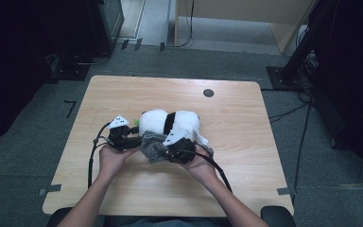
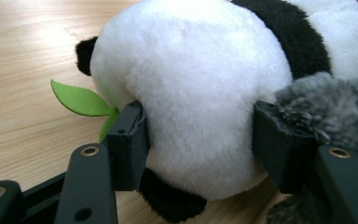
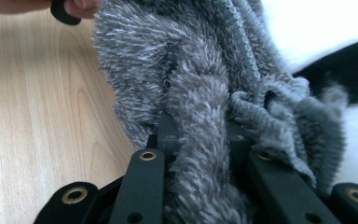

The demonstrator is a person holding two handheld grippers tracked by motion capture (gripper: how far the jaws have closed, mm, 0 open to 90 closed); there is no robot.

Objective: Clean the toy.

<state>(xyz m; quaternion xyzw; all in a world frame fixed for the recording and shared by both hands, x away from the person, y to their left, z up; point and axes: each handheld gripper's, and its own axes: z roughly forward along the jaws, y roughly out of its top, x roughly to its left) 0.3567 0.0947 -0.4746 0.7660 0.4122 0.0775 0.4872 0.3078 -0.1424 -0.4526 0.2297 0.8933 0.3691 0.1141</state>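
A black-and-white panda plush (image 1: 170,122) lies on the wooden table (image 1: 123,94), a green felt leaf (image 2: 81,100) sticking out at its left. My left gripper (image 1: 136,138) is shut on the panda's white rounded end (image 2: 196,84), with one pad (image 2: 130,140) pressed into the fur on each side. A grey fuzzy cloth (image 1: 152,145) is bunched against the panda's near side. My right gripper (image 1: 166,150) is shut on a fold of that grey cloth (image 3: 191,70), which fills the gap between its jaws (image 3: 200,135). The panda's white fur (image 3: 317,23) lies behind the cloth.
A small black round cap (image 1: 208,92) sits in the table's far right part. Cables (image 1: 92,161) trail from both grippers toward the near edge. Bare wood lies to the left, right and front of the plush.
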